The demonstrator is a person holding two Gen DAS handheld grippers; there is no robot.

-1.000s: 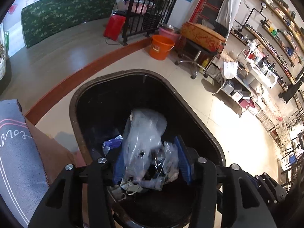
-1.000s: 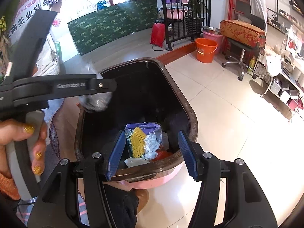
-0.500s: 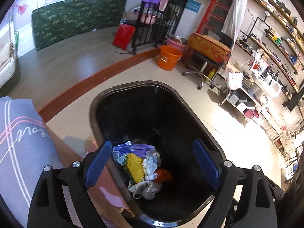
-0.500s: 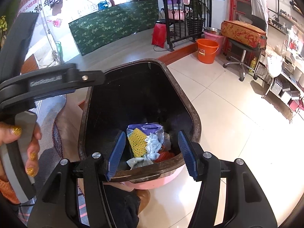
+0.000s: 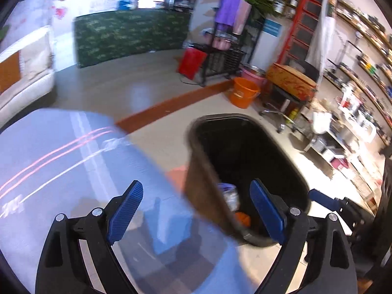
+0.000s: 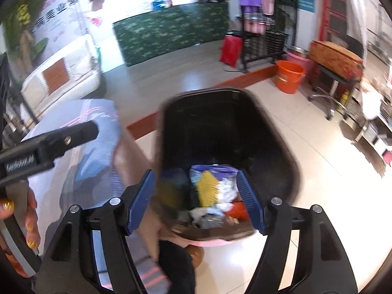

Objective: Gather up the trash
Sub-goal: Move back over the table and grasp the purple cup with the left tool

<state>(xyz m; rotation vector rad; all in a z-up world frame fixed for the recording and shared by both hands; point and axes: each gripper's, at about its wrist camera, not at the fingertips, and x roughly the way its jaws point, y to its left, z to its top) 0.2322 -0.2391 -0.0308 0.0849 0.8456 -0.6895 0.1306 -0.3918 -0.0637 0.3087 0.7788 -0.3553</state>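
Floor (image 5: pixel 152 93): pale tile, shop clutter at the far side; not in play.

Grey-blue cloth (image 5: pixel 61 152) with pink stripes fills the left of the left wrist view; looks like a cushion or seat, can't tell which; both frames are motion-blurred.

Trash bin (image 6: pixel 227 127): dark liner, pink body showing at its near rim; sits just beside the cloth, upright as far as I can tell.

Trash (image 6: pixel 213 191) lies at the bottom of the bin: purple-and-yellow wrapper, white crumpled bits, something orange, a clear bag near the rim; so the collected stuff is inside, not in either tool.

Left gripper (image 5: pixel 196 210): fingers spread wide, nothing between them; aimed half over the cloth, half over the bin's near wall.

Right gripper (image 6: pixel 196 198): fingers apart, empty; hangs over the bin's near rim, the trash visible through the gap.

Left hand (image 6: pixel 22 223) shows at the edge of the right view, wrapped round the other tool's handle.

Risks, my read:
- the two tools are near each other by the rim; a hurried swing could knock them together or clip the bin and tip it
- blur means poor targeting for the next pick; an early close grabs cloth instead of litter
- no loose litter in view outside the bin; can't judge what's left to collect
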